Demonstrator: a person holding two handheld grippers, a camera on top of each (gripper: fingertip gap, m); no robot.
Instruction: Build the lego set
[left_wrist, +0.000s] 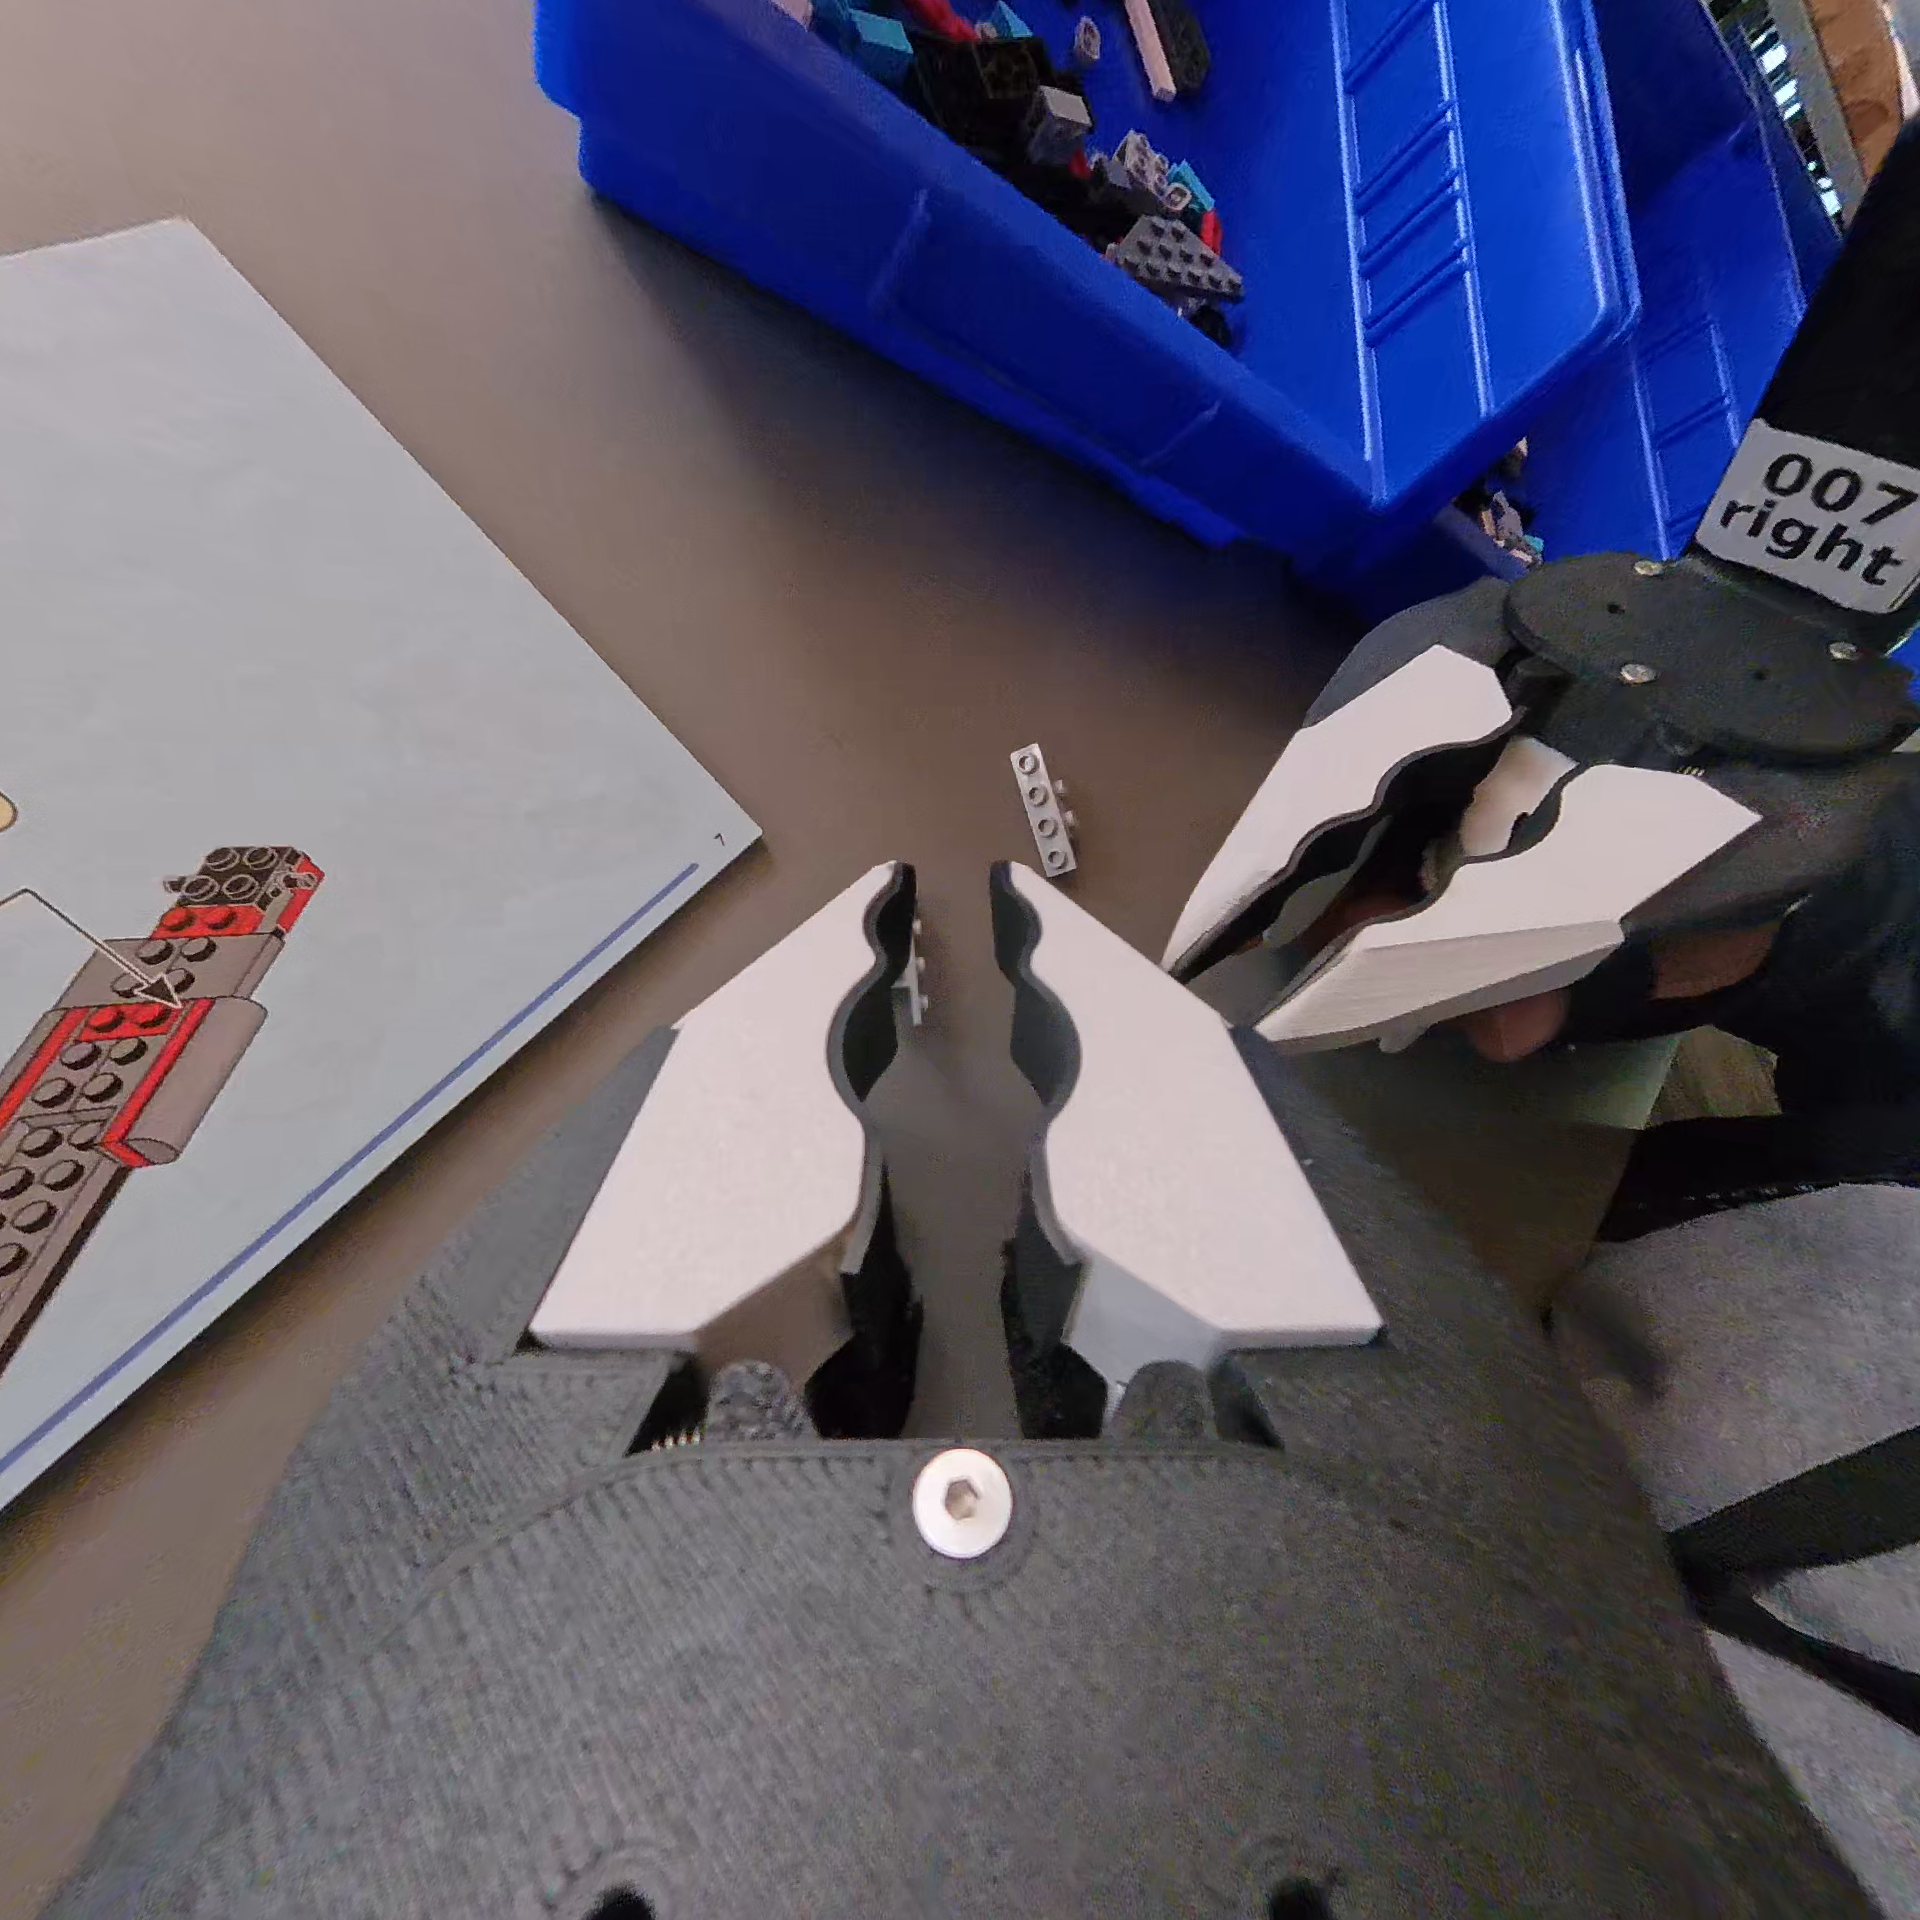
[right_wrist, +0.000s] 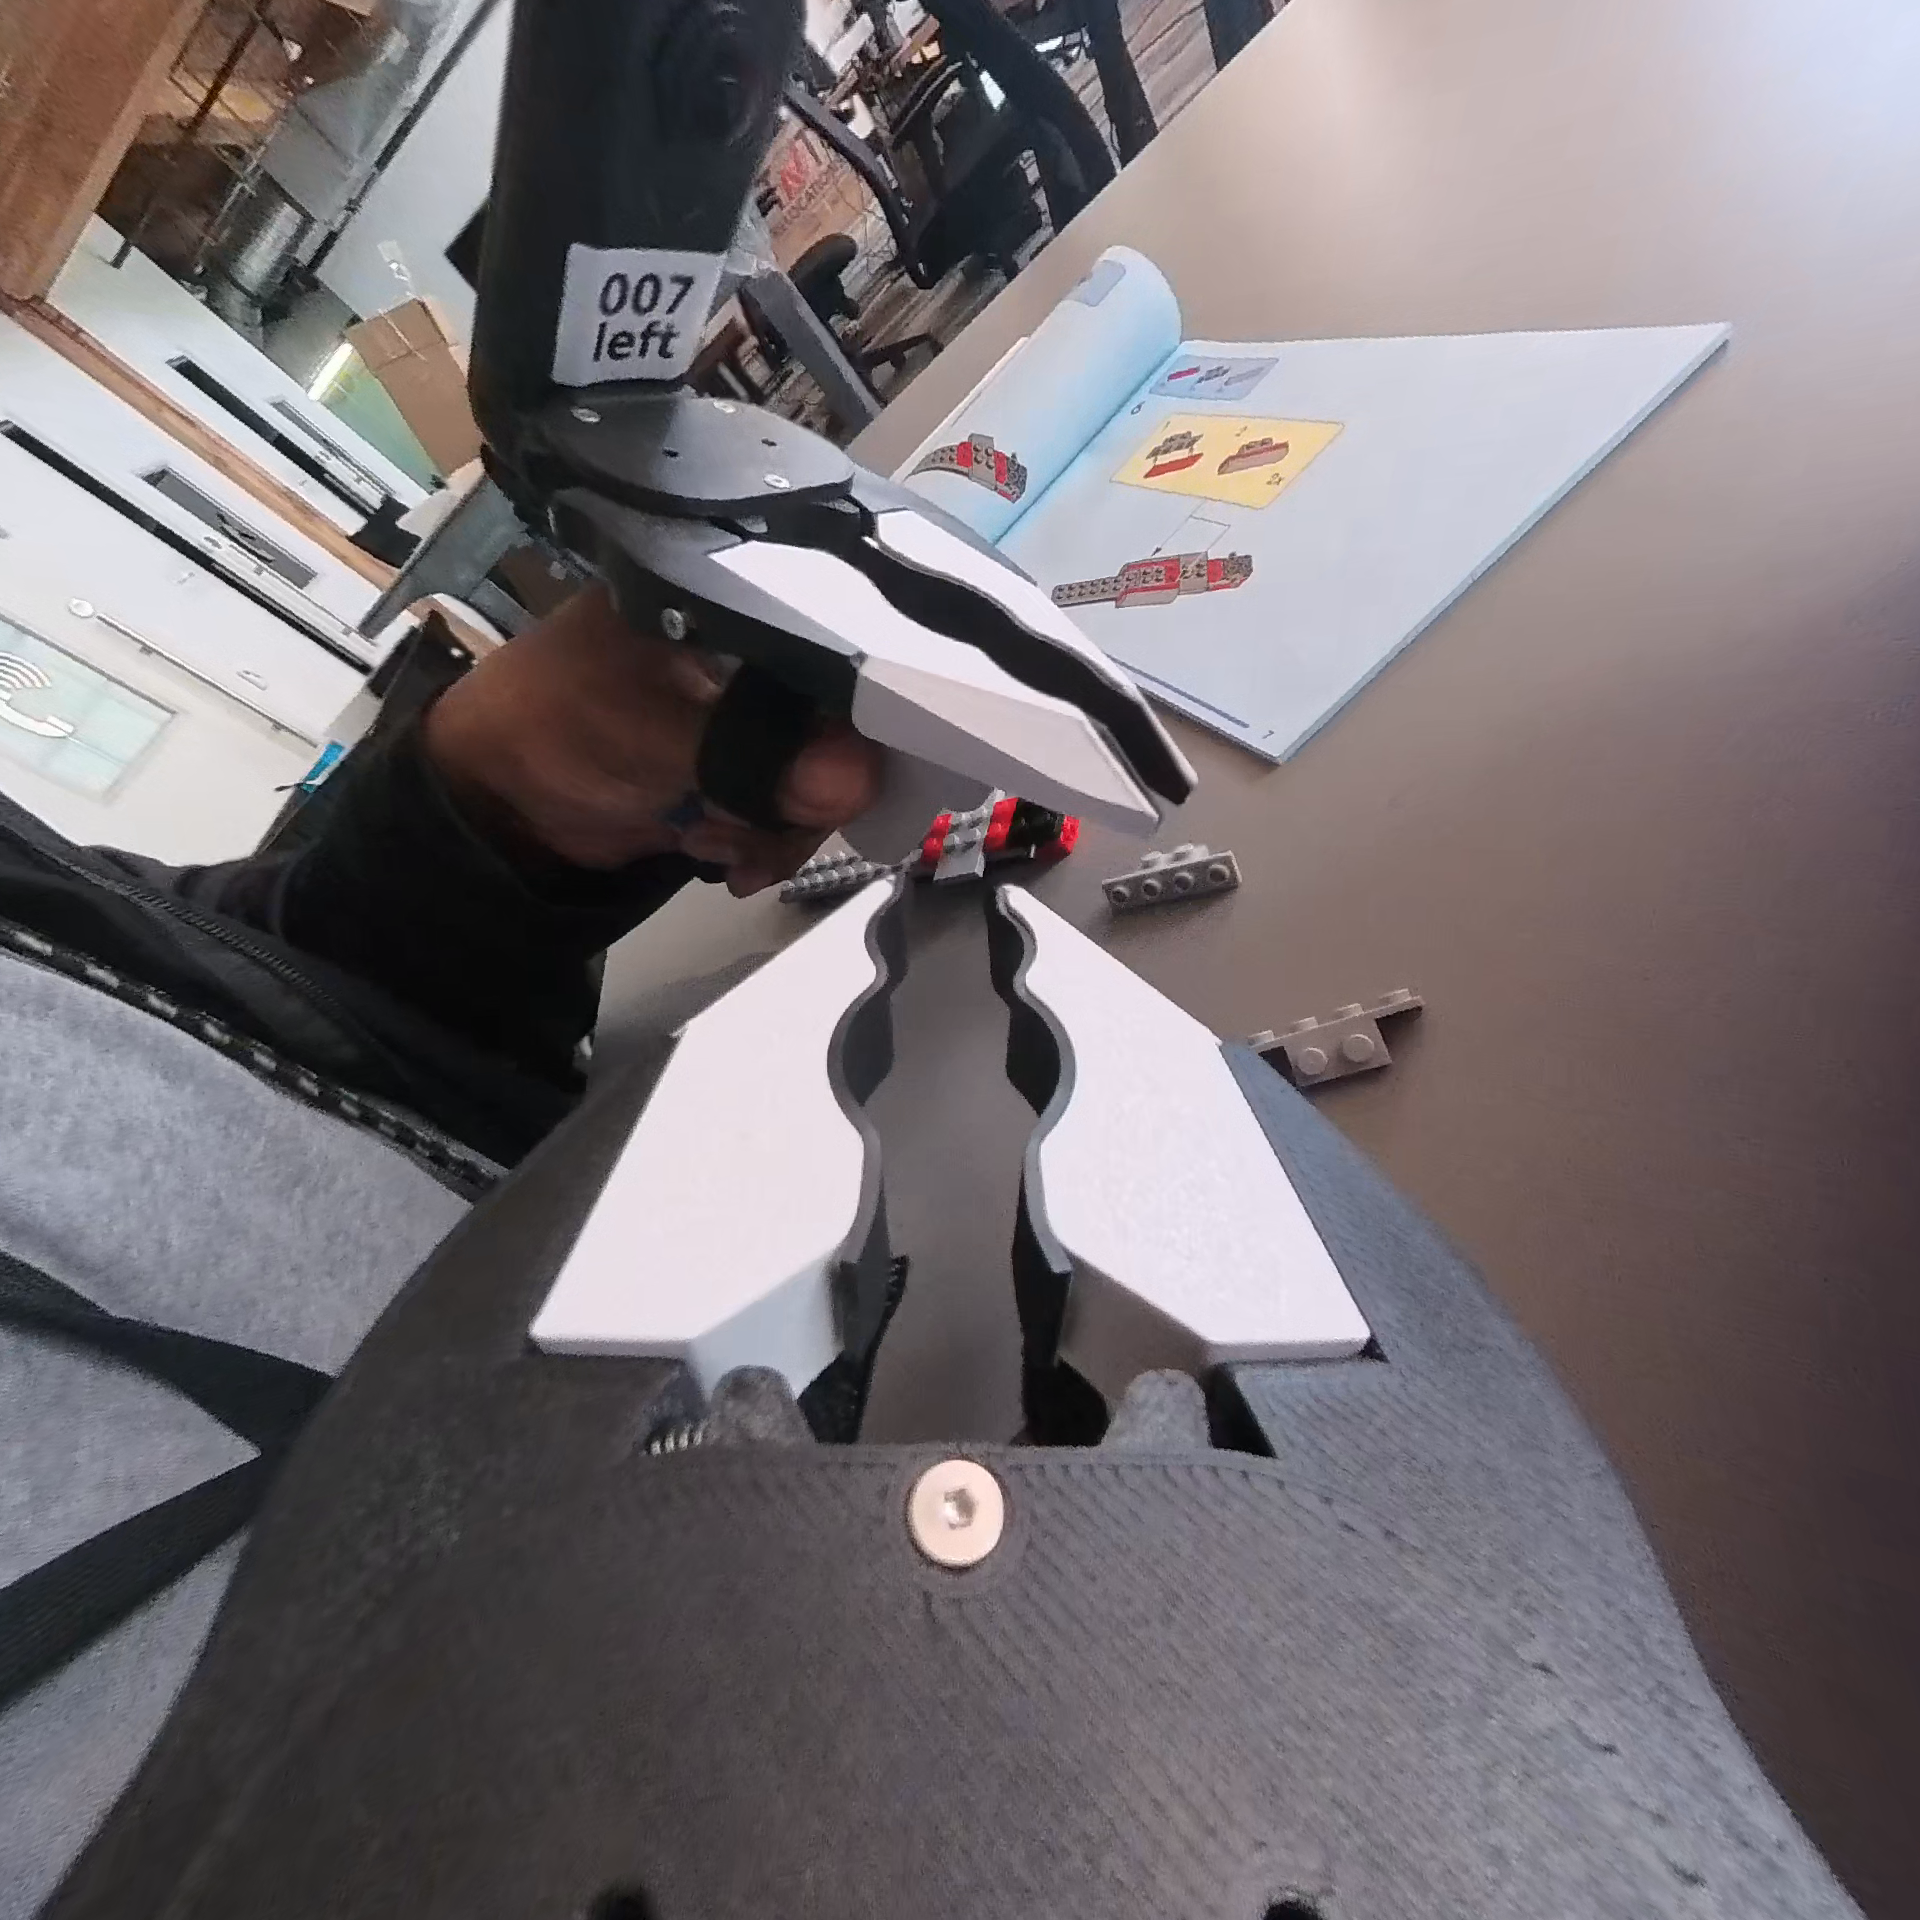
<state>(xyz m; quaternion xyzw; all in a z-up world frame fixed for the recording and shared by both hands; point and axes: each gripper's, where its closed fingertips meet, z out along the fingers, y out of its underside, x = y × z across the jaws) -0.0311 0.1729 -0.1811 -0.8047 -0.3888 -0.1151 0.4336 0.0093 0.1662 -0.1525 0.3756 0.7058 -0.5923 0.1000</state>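
Small grey bracket piece (left_wrist: 1045, 810) lies loose on the dark table (left_wrist: 727, 540), just ahead of the left gripper (left_wrist: 951, 883). It's a narrow four-stud strip with a side lip, lying at an angle. In the right wrist view it sits near a second grey bracket (right_wrist: 1335, 1039). Partly built red/grey/black assembly (right_wrist: 992, 836) sits on the table beyond the right gripper (right_wrist: 945, 902), half hidden under the left gripper, with a grey studded plate (right_wrist: 826, 878) beside it.

Left gripper: fingers apart. A small grey studded bit (left_wrist: 916, 977) shows at the inner face of its left finger; can't tell if it's lightly held or just lying on the table below. Right gripper: fingers apart, nothing between them.

Risks:
- Bracket is thin and light and lies flat. A closing pinch from a steep angle could likely flick it sideways or tip it onto its lip.
- The two grippers are close together over the same patch, so a collision could knock the assembly or scatter loose parts.
- The two brackets look alike, so the wrong one, or the wrong orientation, could get picked against the open instruction booklet (left_wrist: 312, 675).
- Pressing a stud joint without bracing the assembly could slide it across the table.

Blue parts bin (left_wrist: 1039, 343) sits further back, well clear.
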